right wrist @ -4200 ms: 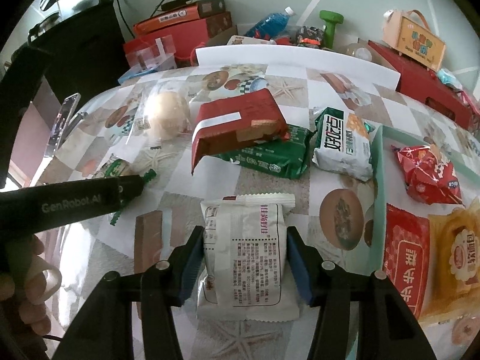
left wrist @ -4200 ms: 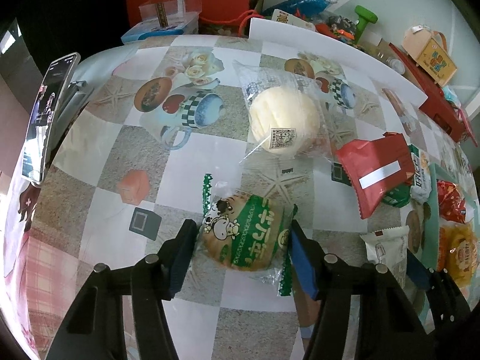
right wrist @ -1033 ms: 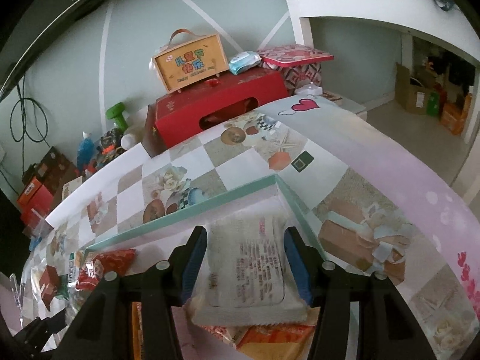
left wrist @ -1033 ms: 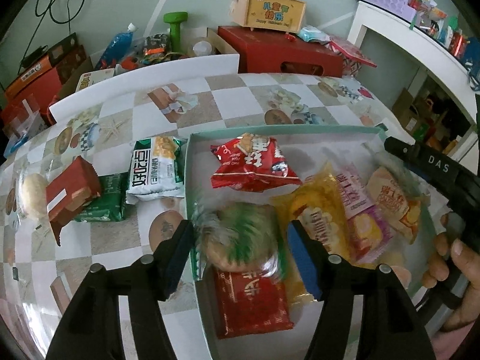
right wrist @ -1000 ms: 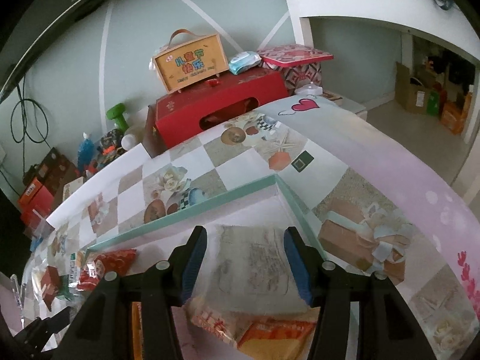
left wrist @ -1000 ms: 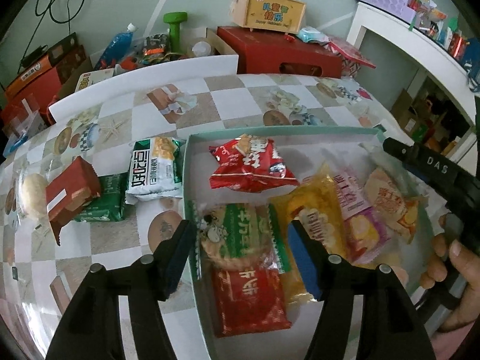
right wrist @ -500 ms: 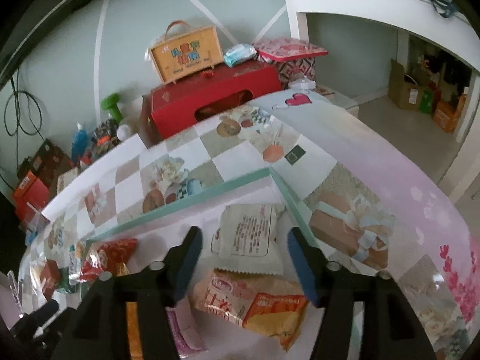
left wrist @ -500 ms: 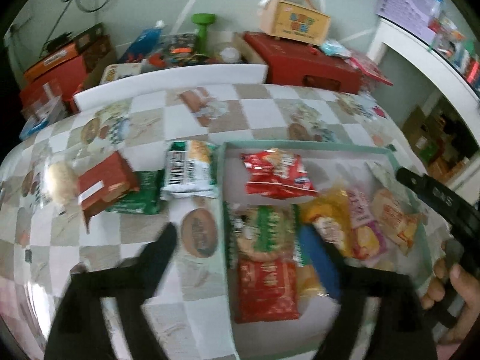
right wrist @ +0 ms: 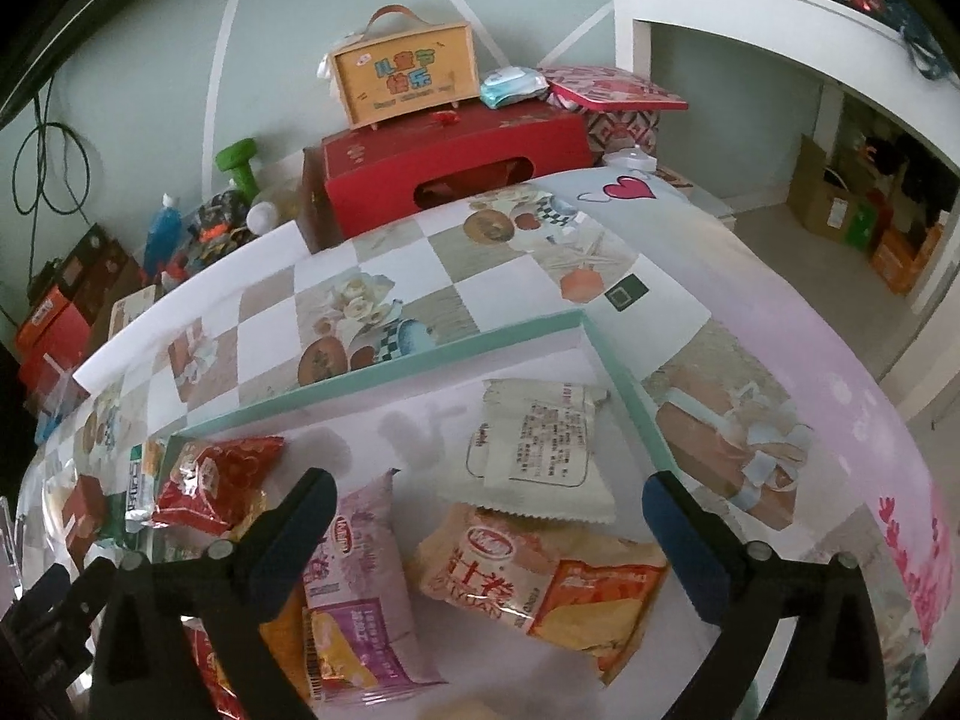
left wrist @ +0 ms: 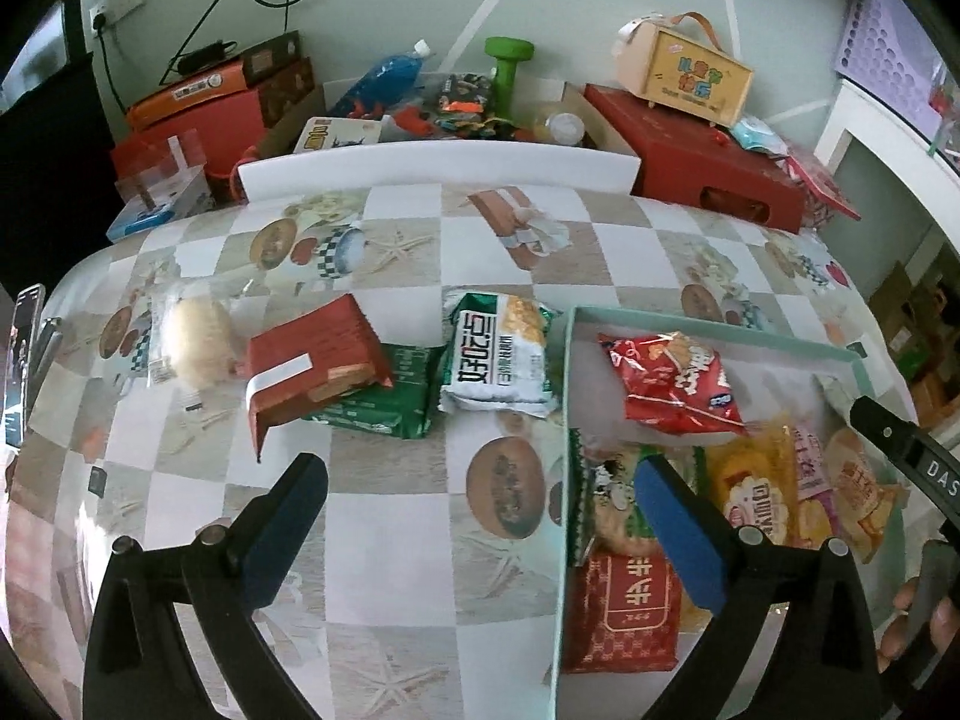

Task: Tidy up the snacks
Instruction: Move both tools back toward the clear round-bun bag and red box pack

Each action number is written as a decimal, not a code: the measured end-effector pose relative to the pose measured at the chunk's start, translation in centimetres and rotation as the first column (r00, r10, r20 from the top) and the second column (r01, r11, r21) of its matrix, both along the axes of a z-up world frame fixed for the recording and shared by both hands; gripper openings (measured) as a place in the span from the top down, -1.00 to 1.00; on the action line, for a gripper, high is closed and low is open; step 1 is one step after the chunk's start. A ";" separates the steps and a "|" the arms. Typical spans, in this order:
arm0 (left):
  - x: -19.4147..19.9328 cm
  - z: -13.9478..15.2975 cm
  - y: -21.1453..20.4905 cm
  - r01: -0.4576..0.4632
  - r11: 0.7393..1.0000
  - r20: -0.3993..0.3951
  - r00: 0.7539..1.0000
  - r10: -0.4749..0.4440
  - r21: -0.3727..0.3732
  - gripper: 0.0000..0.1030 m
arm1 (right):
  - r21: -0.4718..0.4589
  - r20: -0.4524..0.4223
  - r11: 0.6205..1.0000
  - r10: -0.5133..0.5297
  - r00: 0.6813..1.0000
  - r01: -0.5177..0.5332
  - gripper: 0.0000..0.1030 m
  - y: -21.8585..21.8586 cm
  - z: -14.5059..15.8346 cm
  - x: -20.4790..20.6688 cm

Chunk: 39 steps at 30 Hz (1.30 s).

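Observation:
A teal-rimmed tray [left wrist: 567, 360] holds several snack packs. My left gripper [left wrist: 480, 474] hangs over the tray's left rim, its jaws opening with nothing between them. The round green pack [left wrist: 606, 498] lies in the tray, partly behind the right finger. On the table to the left lie a white-green pack [left wrist: 498, 354], a dark green pack [left wrist: 384, 396], a red pack [left wrist: 312, 366] and a wrapped bun [left wrist: 192, 342]. My right gripper [right wrist: 489, 492] is above the tray's far right corner [right wrist: 585, 318], jaws opening and empty. The white printed pack [right wrist: 540, 444] lies flat below it.
A phone [left wrist: 24, 348] stands at the table's left edge. Red boxes [left wrist: 696, 156], a wooden box [right wrist: 408, 72], a green dumbbell [left wrist: 504, 72] and a blue bottle [left wrist: 384, 81] crowd the back. A white shelf [right wrist: 780, 30] stands at the right. A hand [left wrist: 918, 618] holds the right gripper.
Both grippers opened wide. The green pack and the white pack dropped out of them into the tray. The left view swung left toward the loose packs on the table.

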<state>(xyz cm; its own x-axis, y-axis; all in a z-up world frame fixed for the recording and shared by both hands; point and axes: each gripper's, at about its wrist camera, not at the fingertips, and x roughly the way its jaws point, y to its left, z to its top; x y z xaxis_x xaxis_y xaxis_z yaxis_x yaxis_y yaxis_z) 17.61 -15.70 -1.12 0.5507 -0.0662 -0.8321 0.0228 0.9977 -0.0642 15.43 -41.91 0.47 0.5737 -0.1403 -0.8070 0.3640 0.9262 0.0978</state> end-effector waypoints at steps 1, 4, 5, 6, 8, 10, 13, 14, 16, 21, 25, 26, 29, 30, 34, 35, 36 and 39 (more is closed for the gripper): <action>0.0 -0.1 0.1 -0.009 1.000 -0.002 1.000 0.009 0.003 -0.98 | -0.001 0.000 1.000 0.004 1.000 -0.004 -1.00 0.1 0.0 0.0; 0.1 -0.3 0.6 -0.030 1.000 -0.012 0.999 0.030 -0.001 -0.98 | -0.004 -0.002 1.000 0.013 1.000 -0.013 -1.00 0.4 0.1 0.1; 0.1 -0.4 0.8 -0.039 0.999 -0.014 0.999 0.039 0.000 -0.98 | -0.005 0.000 1.000 0.017 1.000 -0.017 -1.00 0.6 0.1 0.1; 0.1 -0.4 0.9 -0.043 0.999 -0.014 0.999 0.043 0.001 -0.98 | -0.005 0.000 1.000 0.021 1.000 -0.021 -1.00 0.7 0.1 0.1; 0.1 -0.4 1.1 -0.051 0.999 -0.013 0.999 0.051 -0.001 -0.98 | -0.009 0.001 1.000 0.029 1.000 -0.029 -1.00 0.9 0.2 0.1; 0.0 -0.3 1.4 -0.053 0.999 -0.010 0.999 0.053 -0.008 -0.98 | -0.017 0.000 0.999 0.039 0.999 -0.039 -1.00 1.3 0.3 0.1; 0.2 -0.2 1.9 -0.058 0.998 -0.011 0.998 0.058 -0.011 -0.98 | -0.033 -0.001 0.998 0.059 0.998 -0.059 -1.00 2.0 0.5 0.1; 0.2 -0.2 2.3 -0.067 0.998 -0.012 0.998 0.066 -0.016 -0.98 | -0.040 0.002 0.997 0.066 0.998 -0.066 -1.00 2.3 0.7 0.1; 0.4 0.0 3.1 -0.087 0.996 -0.009 0.996 0.087 -0.028 -0.98 | -0.050 0.013 0.995 0.082 0.997 -0.082 -1.00 2.9 1.1 0.0; 0.6 0.8 6.0 -0.150 0.988 0.009 0.989 0.151 -0.047 -0.98 | -0.063 0.071 0.989 0.137 0.988 -0.133 -1.00 4.6 2.1 0.0; 0.8 1.5 8.9 -0.211 0.975 0.022 0.977 0.213 -0.072 -0.98 | -0.034 0.141 0.985 0.170 0.975 -0.167 -1.00 6.1 2.7 0.0; 0.8 1.7 9.8 -0.230 0.970 0.026 0.972 0.233 -0.075 -0.98 | -0.026 0.154 0.984 0.176 0.972 -0.174 -1.00 6.5 2.8 0.0; 0.7 2.0 11.9 -0.276 0.958 0.031 0.960 0.279 -0.076 -0.98 | -0.012 0.170 0.979 0.203 0.964 -0.204 -1.00 7.9 2.7 0.3; 0.6 2.1 12.5 -0.287 0.955 0.033 0.957 0.290 -0.075 -0.98 | -0.017 0.167 0.976 0.216 0.962 -0.216 -1.00 8.5 2.7 0.5; 0.4 2.3 14.6 -0.326 0.943 0.040 0.943 0.329 -0.074 -0.98 | -0.017 0.153 0.960 0.279 0.948 -0.280 -1.00 10.9 2.3 1.2; 0.3 2.4 15.1 -0.332 0.940 0.040 0.941 0.336 -0.075 -0.98 | -0.003 0.152 0.955 0.293 0.944 -0.296 -1.00 11.5 2.2 1.3; 0.3 2.4 15.4 -0.335 0.939 0.038 0.940 0.338 -0.076 -0.98 | 0.012 0.150 0.949 0.309 0.939 -0.314 -1.00 12.2 2.1 1.5; 0.4 2.3 16.2 -0.340 0.937 0.028 0.939 0.343 -0.080 -0.98 | 0.034 0.145 0.933 0.350 0.925 -0.359 -1.00 14.2 1.7 1.8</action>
